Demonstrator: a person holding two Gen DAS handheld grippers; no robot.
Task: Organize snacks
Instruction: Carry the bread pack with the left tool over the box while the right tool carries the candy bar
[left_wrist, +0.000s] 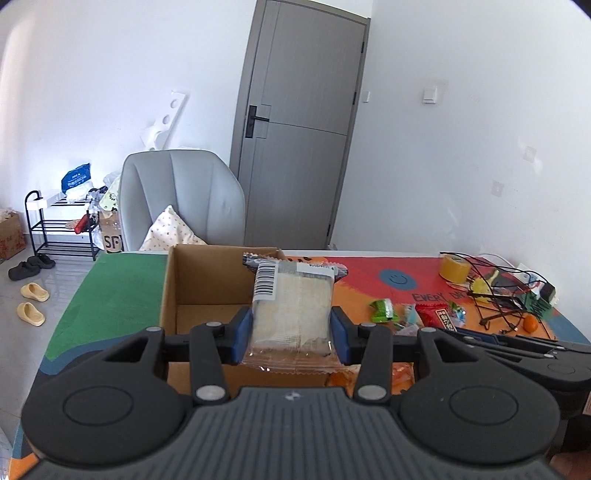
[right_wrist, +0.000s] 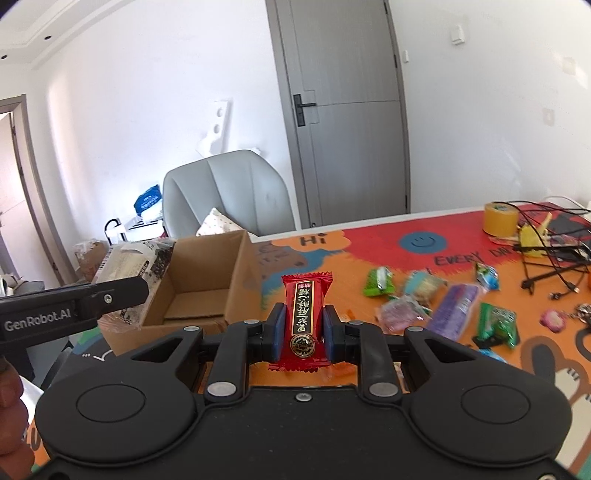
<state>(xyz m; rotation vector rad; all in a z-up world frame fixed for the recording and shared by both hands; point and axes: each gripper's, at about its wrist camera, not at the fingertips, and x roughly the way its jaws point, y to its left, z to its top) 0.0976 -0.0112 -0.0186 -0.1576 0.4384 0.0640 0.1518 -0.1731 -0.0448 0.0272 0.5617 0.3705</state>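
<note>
Stock in hand: my left tool (left_wrist: 291, 334) clamps a clear-wrapped pastry (left_wrist: 291, 314) above the open, seemingly empty cardboard box (left_wrist: 207, 280), my right tool (right_wrist: 303, 334) pinches a red candy packet (right_wrist: 303, 321), loose snacks (right_wrist: 443, 310) remaining right on the bench (right_wrist: 369, 254).

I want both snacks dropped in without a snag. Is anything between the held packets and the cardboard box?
Nothing visible blocks either. The clear packet in the left gripper sits before the open cardboard box. The red packet in the right gripper has bare mat toward it.
</note>
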